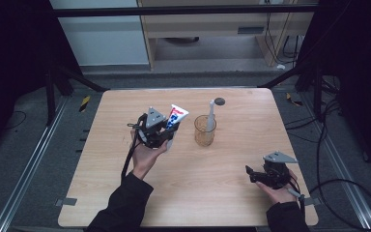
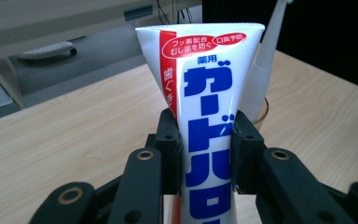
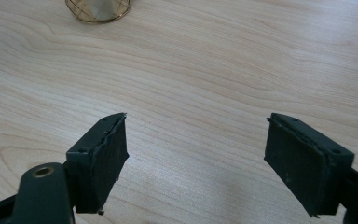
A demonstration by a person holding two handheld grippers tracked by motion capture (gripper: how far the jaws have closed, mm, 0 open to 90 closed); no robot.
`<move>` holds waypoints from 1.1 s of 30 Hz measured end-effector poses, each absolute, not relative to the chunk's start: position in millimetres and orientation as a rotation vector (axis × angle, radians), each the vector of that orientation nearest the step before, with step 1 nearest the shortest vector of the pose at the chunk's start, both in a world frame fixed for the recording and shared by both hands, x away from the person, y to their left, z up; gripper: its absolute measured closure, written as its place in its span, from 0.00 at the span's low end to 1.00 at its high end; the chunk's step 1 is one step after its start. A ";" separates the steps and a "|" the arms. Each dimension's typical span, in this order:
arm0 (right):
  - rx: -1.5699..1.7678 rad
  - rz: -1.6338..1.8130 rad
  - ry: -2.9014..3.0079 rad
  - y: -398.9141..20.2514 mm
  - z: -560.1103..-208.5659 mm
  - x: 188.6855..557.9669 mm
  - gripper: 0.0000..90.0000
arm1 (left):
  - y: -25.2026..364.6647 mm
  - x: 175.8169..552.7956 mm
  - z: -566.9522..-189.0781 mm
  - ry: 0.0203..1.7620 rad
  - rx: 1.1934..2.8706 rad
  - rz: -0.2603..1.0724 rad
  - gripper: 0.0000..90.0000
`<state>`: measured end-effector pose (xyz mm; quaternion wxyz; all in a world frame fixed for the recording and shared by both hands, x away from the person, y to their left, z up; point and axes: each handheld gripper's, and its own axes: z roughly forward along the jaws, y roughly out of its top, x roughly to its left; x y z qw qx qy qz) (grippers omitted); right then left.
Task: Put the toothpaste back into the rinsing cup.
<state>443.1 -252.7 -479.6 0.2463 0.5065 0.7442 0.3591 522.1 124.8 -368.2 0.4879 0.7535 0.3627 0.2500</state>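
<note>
The left gripper (image 1: 166,131) is clamped on a white plastic toothpaste tube with blue lettering and a red stripe (image 2: 212,112), its two black pads pressing the flat faces of the tube at about mid-length. The tube stands nearly upright, crimped flat end up, lifted off the pale wooden counter (image 1: 222,193) and just to the left of the amber see-through tumbler (image 1: 205,130). A white electric toothbrush (image 1: 211,112) leans inside that tumbler.

The tube looks light and soft: its walls probably give under pressure, so a hard squeeze could dent it or push paste toward the cap. The glossy skin may also slip between the pads. Taking it across the flat faces near the middle, as here, seems the safest hold, since the wide crimped end is thin and floppy and the cap end is hidden below the jaws.

The right gripper (image 1: 258,175) rests low over the counter, well to the right of and nearer the person than the tumbler, its jaws spread wide with nothing between them.
</note>
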 end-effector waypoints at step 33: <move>1.375 0.995 2.029 -255.3 -481.9 445.3 0.23 | 65.2 588.2 -366.3 0.880 1.551 0.638 0.77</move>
